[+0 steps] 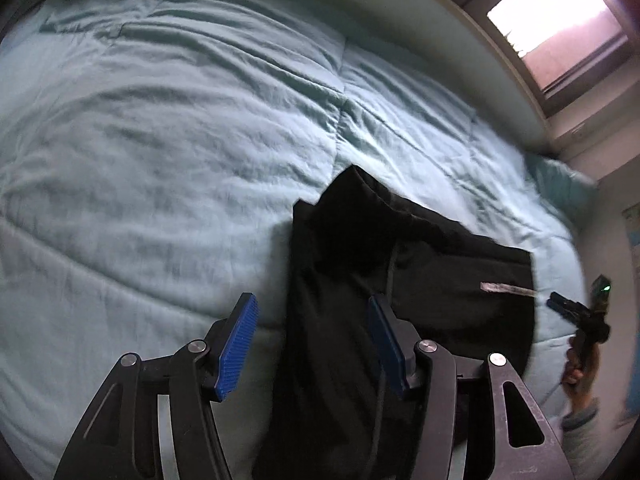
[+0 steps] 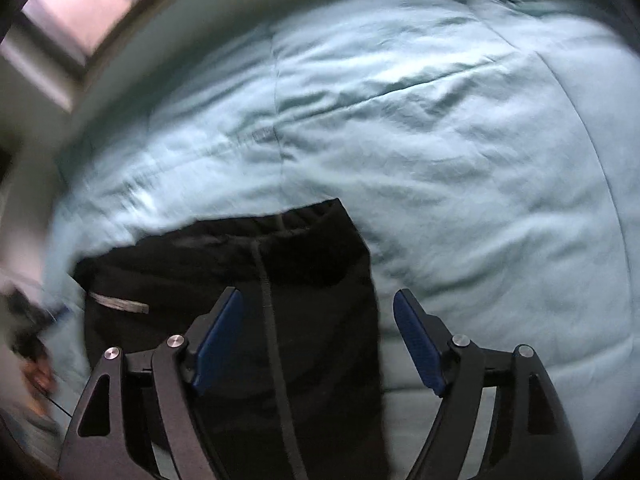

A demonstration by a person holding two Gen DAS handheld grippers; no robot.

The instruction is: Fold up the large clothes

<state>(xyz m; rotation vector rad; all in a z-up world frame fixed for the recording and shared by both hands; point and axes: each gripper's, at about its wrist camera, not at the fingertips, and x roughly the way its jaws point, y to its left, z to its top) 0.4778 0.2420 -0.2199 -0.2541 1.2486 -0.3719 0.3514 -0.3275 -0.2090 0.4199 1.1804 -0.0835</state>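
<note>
One black garment [image 1: 360,280] on one quilt [image 1: 160,140], two grippers' fingers [image 1: 236,344] apart, empty.

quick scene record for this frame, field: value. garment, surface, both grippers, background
garment: black garment, folded, lying on the bed, pale strip label showing
surface: light blue quilted comforter, wrinkled
left gripper: open, above the garment's edge, nothing pressed between the pads
right gripper: open, above the garment's other edge, nothing gripped
background: window beyond the bed
</note>
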